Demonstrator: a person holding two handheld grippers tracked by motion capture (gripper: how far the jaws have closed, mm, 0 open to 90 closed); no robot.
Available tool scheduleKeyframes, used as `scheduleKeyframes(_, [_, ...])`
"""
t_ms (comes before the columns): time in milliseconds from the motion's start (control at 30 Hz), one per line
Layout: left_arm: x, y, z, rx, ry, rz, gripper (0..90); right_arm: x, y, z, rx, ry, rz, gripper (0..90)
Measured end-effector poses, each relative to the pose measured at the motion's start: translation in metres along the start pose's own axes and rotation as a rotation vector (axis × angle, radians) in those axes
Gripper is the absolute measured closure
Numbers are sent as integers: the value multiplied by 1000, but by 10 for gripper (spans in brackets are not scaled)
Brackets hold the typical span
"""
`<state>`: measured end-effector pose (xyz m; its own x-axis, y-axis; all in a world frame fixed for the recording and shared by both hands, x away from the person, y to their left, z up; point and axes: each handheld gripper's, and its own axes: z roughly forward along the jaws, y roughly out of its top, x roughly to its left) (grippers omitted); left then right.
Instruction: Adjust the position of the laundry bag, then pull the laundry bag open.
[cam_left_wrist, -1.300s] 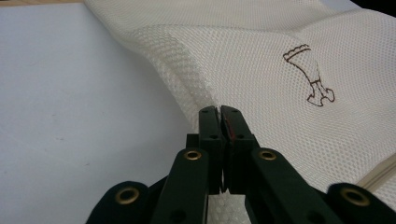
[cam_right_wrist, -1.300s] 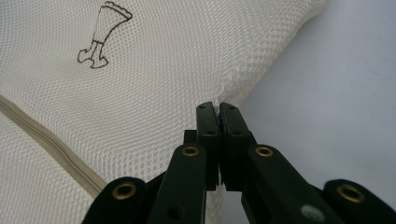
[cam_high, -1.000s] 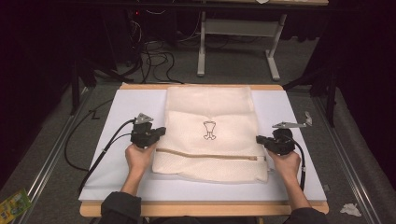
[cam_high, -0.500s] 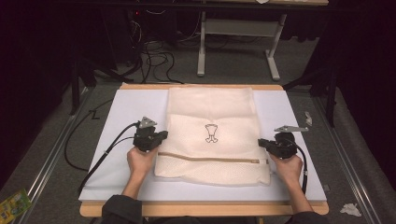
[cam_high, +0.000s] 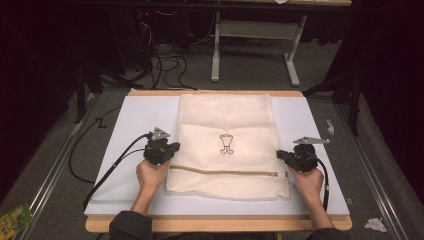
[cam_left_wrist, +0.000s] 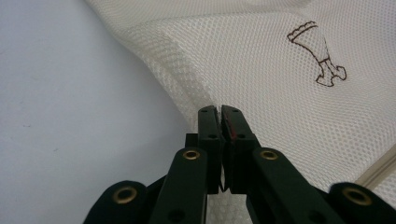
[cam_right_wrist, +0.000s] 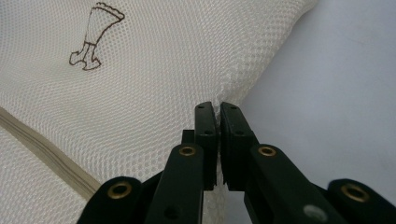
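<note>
A cream mesh bag (cam_high: 225, 110) lies flat on the pale board (cam_high: 135, 120), with a small brown drawing (cam_high: 226, 143) at its middle and a tan zip (cam_high: 222, 171) across its near part. My left gripper (cam_high: 172, 150) is shut on the bag's left edge; the left gripper view shows its jaws (cam_left_wrist: 219, 109) pinching the mesh (cam_left_wrist: 280, 56) at a fold. On the opposite side my right gripper (cam_high: 280, 154) is shut on the right edge, jaws (cam_right_wrist: 217, 106) closed on the mesh (cam_right_wrist: 163, 56). The zip (cam_right_wrist: 42, 149) runs just beside them.
The board rests on a wooden table (cam_high: 215, 225) whose front edge is near the person's sleeves. Cables (cam_high: 160, 55) and a grey table frame (cam_high: 250, 30) stand on the floor behind. A green packet (cam_high: 15, 217) and crumpled paper (cam_high: 372, 224) lie on the floor.
Both grippers have drawn slightly toward the person, and the bag's near part has slid a little that way with them. Both jaws stay shut on the mesh.
</note>
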<state>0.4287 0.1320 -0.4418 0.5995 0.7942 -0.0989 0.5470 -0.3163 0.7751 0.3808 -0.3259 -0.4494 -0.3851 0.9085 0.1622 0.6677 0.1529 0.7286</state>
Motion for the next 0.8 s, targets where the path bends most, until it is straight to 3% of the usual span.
scheduleKeyframes(567, [-7, -6, -3, -25, 24, 34, 856, -1, -9, 1, -10, -3, 2, 827])
scheduleKeyframes(800, [-10, -9, -4, -31, 35, 51, 834, -1, -14, 0, -13, 8, 2, 726])
